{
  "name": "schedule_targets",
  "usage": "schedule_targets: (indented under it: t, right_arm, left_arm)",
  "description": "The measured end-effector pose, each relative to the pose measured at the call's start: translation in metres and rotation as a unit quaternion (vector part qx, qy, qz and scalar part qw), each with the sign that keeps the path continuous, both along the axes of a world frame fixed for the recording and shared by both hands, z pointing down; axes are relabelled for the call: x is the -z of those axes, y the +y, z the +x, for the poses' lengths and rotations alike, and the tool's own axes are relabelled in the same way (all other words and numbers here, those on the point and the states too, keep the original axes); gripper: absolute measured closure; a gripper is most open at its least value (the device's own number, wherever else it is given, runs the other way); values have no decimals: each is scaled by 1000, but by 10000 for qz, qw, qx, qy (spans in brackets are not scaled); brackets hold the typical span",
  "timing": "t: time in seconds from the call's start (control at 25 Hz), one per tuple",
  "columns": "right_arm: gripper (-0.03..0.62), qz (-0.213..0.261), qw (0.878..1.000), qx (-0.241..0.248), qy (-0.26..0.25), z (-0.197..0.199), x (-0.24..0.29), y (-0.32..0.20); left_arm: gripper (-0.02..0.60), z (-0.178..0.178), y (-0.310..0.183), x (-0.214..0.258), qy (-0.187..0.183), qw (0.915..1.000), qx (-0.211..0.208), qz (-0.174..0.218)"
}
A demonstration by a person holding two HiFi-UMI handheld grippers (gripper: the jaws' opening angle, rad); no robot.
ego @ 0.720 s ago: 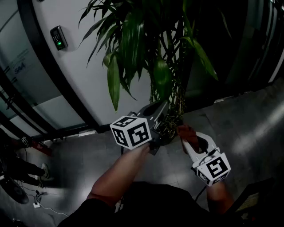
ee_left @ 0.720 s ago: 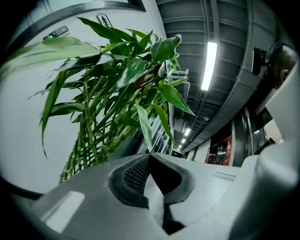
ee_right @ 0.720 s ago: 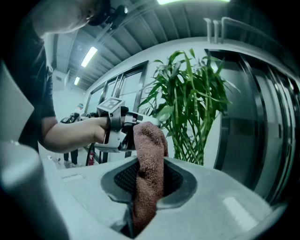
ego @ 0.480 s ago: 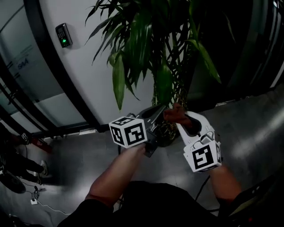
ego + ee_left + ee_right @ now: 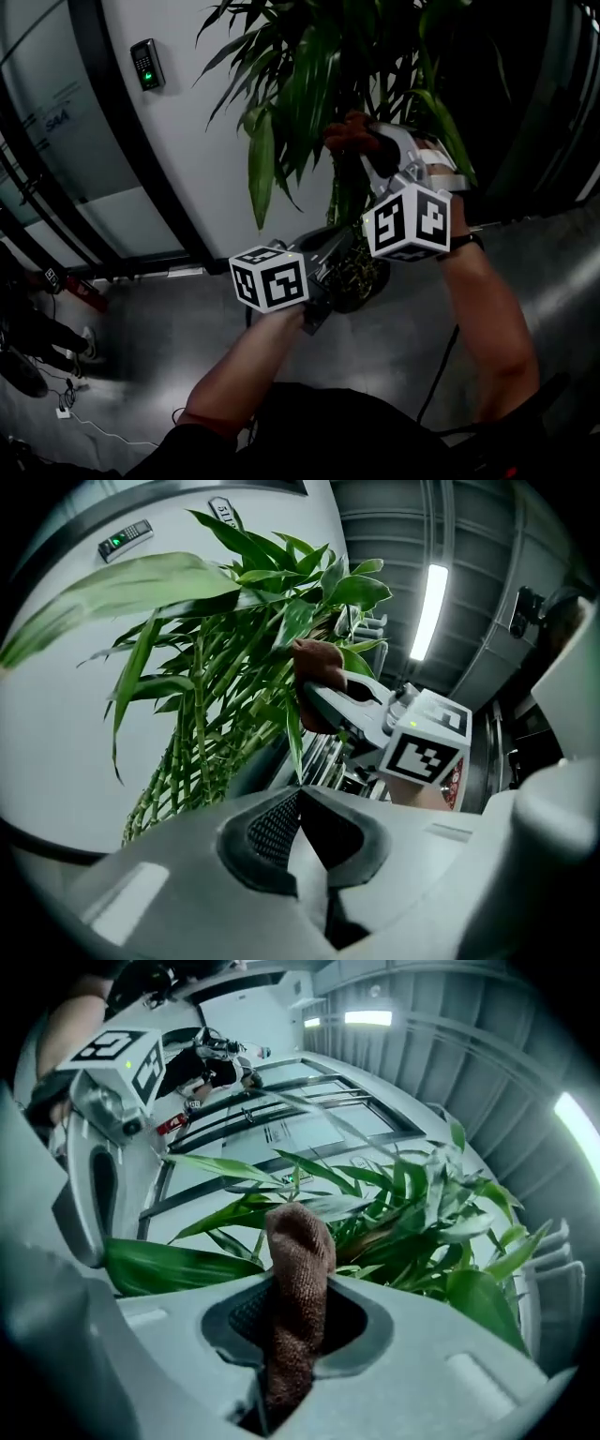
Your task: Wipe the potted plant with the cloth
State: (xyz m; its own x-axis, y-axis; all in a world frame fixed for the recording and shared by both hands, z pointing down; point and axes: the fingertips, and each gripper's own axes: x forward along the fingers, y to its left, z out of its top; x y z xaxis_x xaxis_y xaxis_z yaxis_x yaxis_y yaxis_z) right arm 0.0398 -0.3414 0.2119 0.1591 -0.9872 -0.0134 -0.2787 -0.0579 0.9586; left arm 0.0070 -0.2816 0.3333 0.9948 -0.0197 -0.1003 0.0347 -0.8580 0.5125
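The potted plant (image 5: 323,84) stands on the floor (image 5: 534,272), its pot (image 5: 364,278) low and its long leaves (image 5: 169,1265) fanning upward. The cloth (image 5: 298,1269), a brown knitted-looking strip, is up among the plant's upper leaves. It is pinched in the right claw (image 5: 367,142), whose jaws are closed tight on its lower part, so a soft rounded end stands free beyond the tips. It looks light and limp, likely to fold around a leaf instead of pushing it. Gripping it low, as here, leaves enough free fabric to wipe with. The leaves look thin, springy and easy to crease or tear, so each would best be backed from beneath near its base, not tugged at the tip. The right arm (image 5: 483,300) reaches high and forward, with the claw pointing into the plant's crown. The left claw (image 5: 339,232) hangs lower, beside the plant's stems (image 5: 173,771) just above the pot, jaws closed together on nothing. Whether it touches a stem is hard to tell in the dim head view.
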Motion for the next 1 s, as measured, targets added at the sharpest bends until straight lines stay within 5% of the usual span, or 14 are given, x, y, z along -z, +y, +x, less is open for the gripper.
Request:
schedule_targets:
  t: [0.72,1.0]
  right_arm:
    - [531,-768,9964,180,313,-24,-50,16]
    - [531,-1321,9899,512,-46,-36,-78,35]
  left_arm:
    - [563,-2,6,-4,-82,9998,-90,142]
    - [563,-5,5,-1,-97,9994,-27,339]
